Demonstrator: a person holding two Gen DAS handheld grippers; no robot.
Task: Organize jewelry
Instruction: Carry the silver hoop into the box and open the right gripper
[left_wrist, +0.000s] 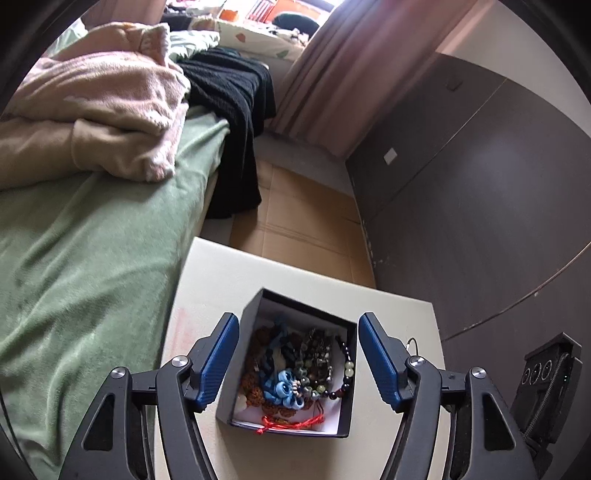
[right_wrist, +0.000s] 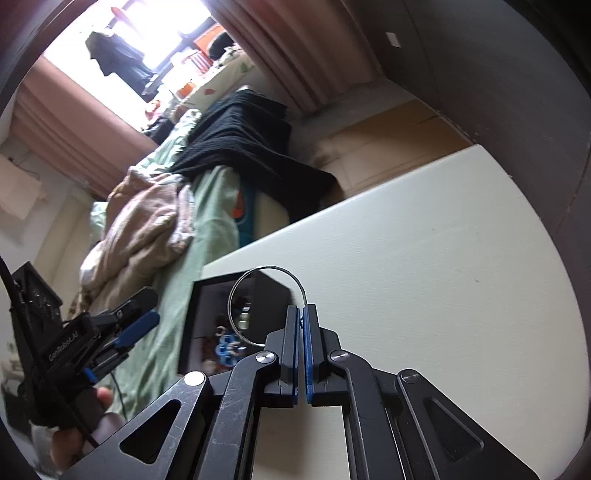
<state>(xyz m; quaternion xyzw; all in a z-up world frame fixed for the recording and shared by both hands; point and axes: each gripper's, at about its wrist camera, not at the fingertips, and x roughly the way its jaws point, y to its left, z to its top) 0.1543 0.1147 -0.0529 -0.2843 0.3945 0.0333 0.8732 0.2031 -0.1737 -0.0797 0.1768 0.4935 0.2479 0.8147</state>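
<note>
A black jewelry box (left_wrist: 255, 306) with a white lining stands on the white table (left_wrist: 207, 280). It holds a tangle of bead bracelets (left_wrist: 321, 365), a blue knotted piece (left_wrist: 284, 389) and a red cord (left_wrist: 291, 422). My left gripper (left_wrist: 297, 325) is open, its blue pads on either side of the box and above it. My right gripper (right_wrist: 303, 308) is shut on a thin silver hoop (right_wrist: 236, 291), held above the table just right of the box (right_wrist: 207, 295). The left gripper (right_wrist: 129, 325) also shows in the right wrist view.
A bed with a green sheet (left_wrist: 74, 258) runs along the table's left. Pink bedding (left_wrist: 92, 103) and a black knit (left_wrist: 236, 122) lie on it. Cardboard (left_wrist: 303, 229) covers the floor beyond the table. A dark wardrobe (left_wrist: 480, 203) stands to the right.
</note>
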